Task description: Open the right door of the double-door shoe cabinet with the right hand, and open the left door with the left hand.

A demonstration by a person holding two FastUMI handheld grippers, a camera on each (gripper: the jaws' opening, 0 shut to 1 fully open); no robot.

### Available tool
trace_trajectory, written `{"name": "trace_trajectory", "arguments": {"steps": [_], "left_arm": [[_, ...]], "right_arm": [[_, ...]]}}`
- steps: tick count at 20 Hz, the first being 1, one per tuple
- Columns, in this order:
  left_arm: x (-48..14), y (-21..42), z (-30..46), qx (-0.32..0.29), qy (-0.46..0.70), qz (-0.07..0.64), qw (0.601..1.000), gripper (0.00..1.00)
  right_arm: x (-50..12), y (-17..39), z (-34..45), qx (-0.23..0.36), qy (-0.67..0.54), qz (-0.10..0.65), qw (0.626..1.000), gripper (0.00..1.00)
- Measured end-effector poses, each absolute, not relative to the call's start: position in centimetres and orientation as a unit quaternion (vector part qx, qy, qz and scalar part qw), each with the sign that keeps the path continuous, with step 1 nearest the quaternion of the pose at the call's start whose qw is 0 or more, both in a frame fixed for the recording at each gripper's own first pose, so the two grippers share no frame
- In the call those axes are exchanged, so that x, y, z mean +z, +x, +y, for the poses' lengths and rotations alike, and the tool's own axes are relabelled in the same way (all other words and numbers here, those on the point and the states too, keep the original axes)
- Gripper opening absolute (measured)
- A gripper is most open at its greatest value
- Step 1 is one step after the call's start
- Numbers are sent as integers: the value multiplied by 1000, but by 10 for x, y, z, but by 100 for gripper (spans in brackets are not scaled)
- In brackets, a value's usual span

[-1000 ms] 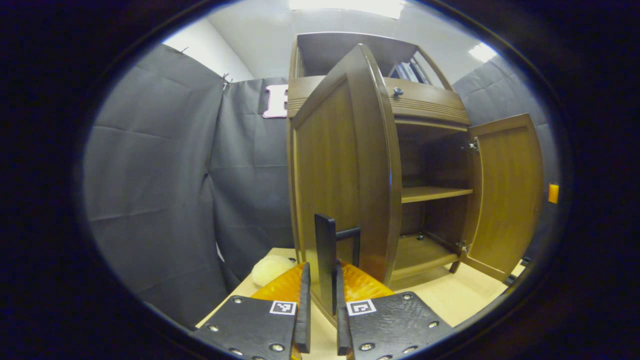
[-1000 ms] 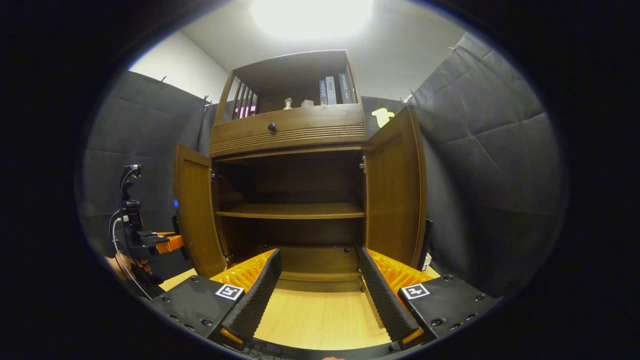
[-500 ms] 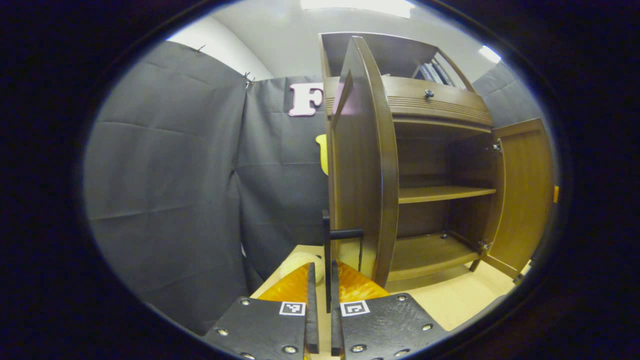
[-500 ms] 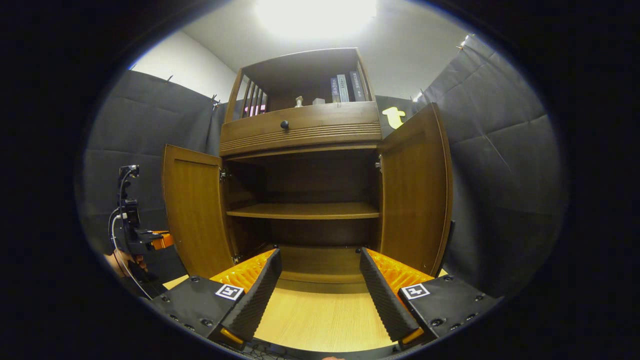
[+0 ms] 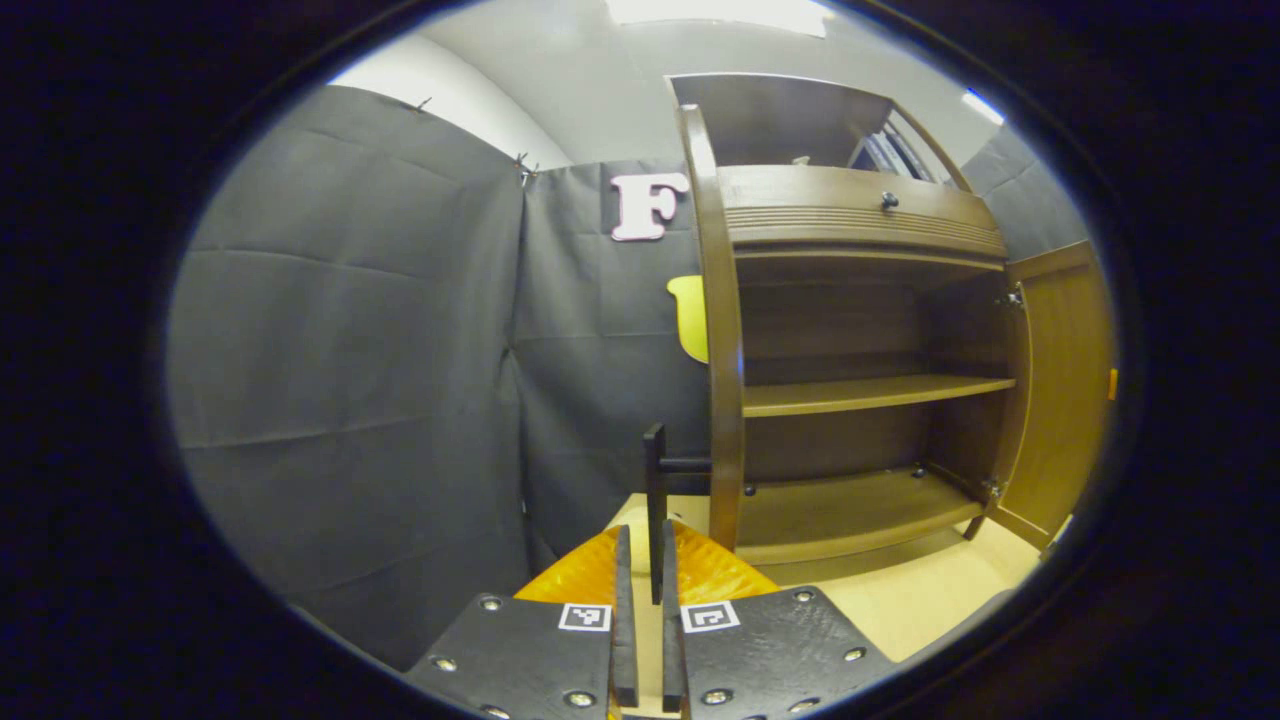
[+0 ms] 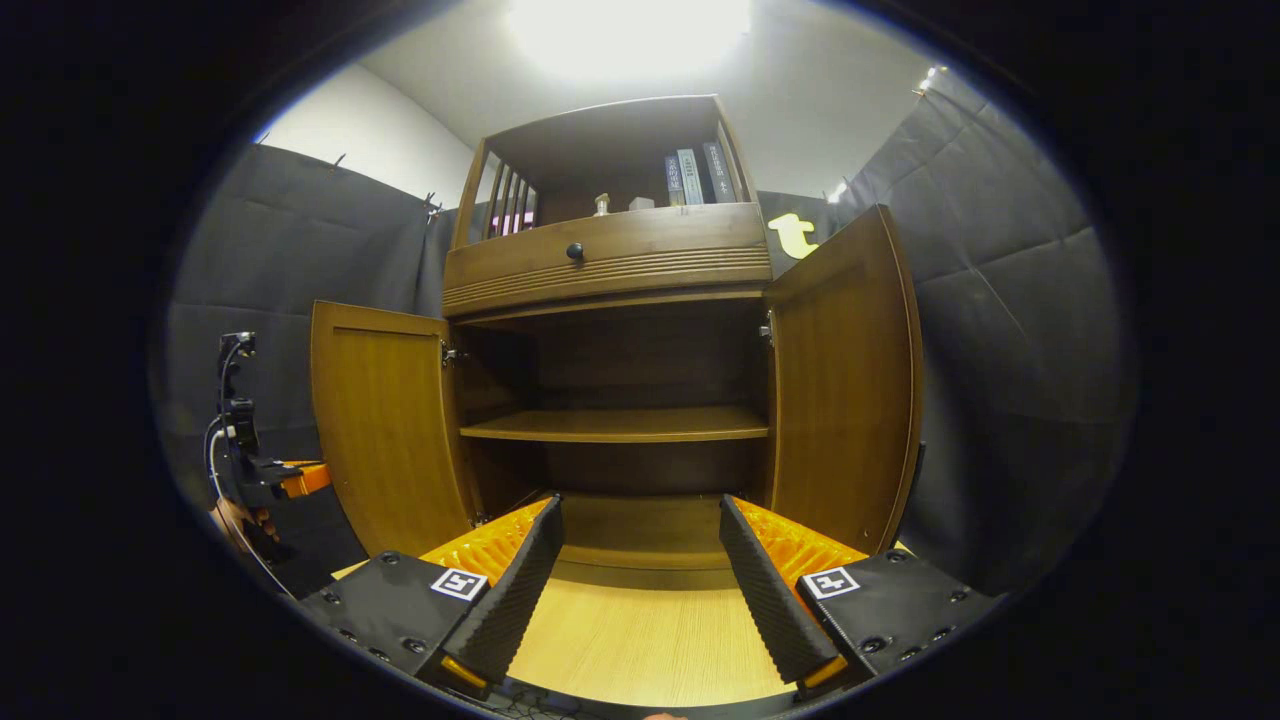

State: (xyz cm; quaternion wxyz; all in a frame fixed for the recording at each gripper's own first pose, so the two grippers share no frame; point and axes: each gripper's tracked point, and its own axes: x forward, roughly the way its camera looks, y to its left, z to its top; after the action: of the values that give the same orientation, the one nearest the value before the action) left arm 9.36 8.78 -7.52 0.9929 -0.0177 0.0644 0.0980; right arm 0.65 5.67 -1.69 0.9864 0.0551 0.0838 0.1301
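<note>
Swung farther out since a second ago, the left door [image 5: 722, 330] of the shoe cabinet [image 6: 610, 270] now shows edge-on in the left gripper view, with the left gripper [image 5: 640, 640] clenched on its dark bar handle [image 5: 655, 520], both jaws pressing the bar. In the right gripper view the cabinet stands at the far side of the tabletop [image 6: 640, 640] with both doors wide, the right door [image 6: 845, 380] at far right. Nearer, the right gripper [image 6: 640, 585] hangs with jaws released and spread, grasping nothing.
</note>
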Motion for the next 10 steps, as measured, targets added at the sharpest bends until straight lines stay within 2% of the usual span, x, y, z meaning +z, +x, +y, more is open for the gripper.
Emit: {"name": "trace_trajectory", "arguments": {"steps": [1, 2, 3, 5, 6, 7, 8, 10], "left_arm": [[-71, 88, 93, 98, -23, 62, 993, 11], [-66, 80, 94, 98, -30, 62, 993, 6], [-62, 73, 96, 97, -36, 62, 993, 15], [-43, 70, 99, 94, -42, 51, 993, 12], [-31, 63, 97, 92, -44, 44, 994, 11], [-22, 56, 95, 88, -46, 39, 994, 6], [-13, 45, 93, 83, -48, 30, 995, 11], [-1, 27, 90, 76, -45, 20, 996, 11]], "right_arm": [[-16, 5, 55, 128, 56, 83, 987, 99], [-15, 4, 54, 126, 56, 81, 987, 99], [-13, 3, 52, 124, 57, 80, 987, 95], [-8, 1, 50, 119, 59, 75, 988, 99], [-5, -1, 47, 115, 58, 71, 989, 94], [-3, -4, 44, 112, 58, 67, 990, 94], [-1, -6, 41, 108, 56, 64, 991, 95], [1, -11, 33, 97, 52, 58, 992, 94]]}}
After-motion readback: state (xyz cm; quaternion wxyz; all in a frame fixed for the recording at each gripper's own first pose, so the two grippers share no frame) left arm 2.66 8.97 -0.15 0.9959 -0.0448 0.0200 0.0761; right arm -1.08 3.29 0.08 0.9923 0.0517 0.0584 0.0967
